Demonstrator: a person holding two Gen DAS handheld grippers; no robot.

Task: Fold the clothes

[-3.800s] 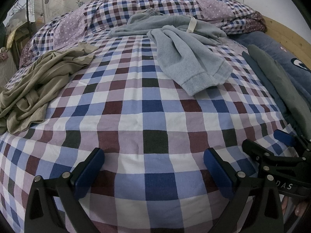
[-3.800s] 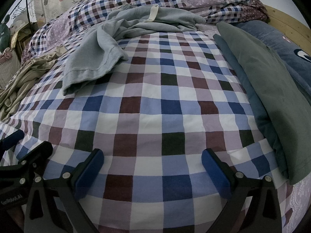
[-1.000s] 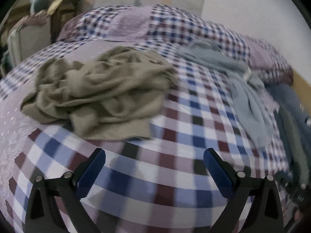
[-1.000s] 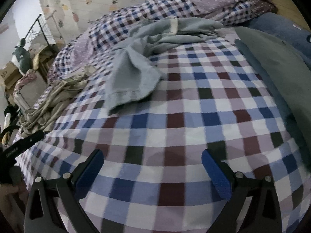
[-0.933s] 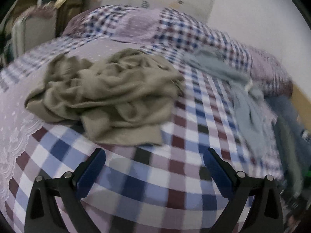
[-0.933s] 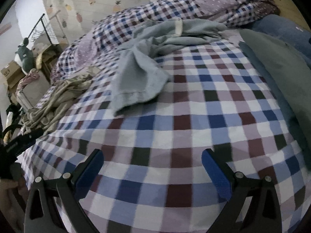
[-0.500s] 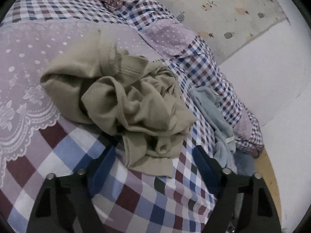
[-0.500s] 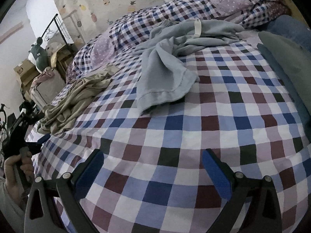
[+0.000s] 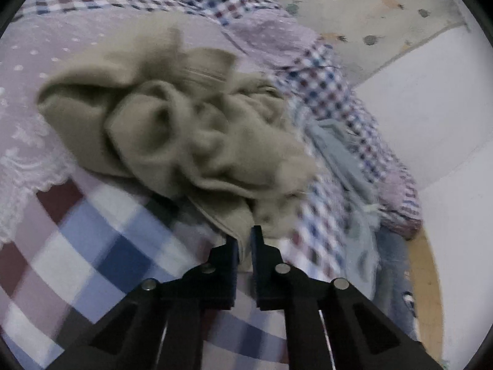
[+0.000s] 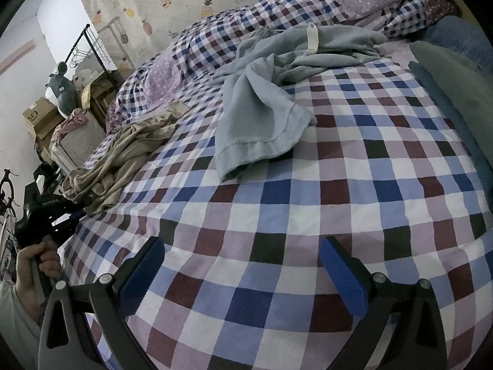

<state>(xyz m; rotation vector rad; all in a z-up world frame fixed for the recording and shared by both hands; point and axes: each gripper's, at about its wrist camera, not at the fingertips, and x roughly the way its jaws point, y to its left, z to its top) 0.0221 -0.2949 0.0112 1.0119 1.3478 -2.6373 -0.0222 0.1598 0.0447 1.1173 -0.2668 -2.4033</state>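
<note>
A crumpled khaki garment [image 9: 191, 129] lies on the checked bedspread [image 9: 101, 246]. My left gripper [image 9: 244, 240] is shut on the garment's near hem. The same garment shows at the bed's left edge in the right wrist view [image 10: 123, 154], with the left gripper [image 10: 77, 212] at its near end. My right gripper [image 10: 243, 265] is open and empty above the bedspread [image 10: 308, 215]. A light blue sweatshirt [image 10: 271, 98] lies crumpled toward the head of the bed.
Folded dark green and blue clothes [image 10: 456, 92] lie along the bed's right side. A checked duvet [image 10: 277, 15] is heaped at the head. Boxes, a plush toy [image 10: 61, 89] and a clothes rack stand left of the bed.
My left gripper swung to the khaki garment, moved in and shut on its near hem. My right gripper stayed open and turned a little to the left.
</note>
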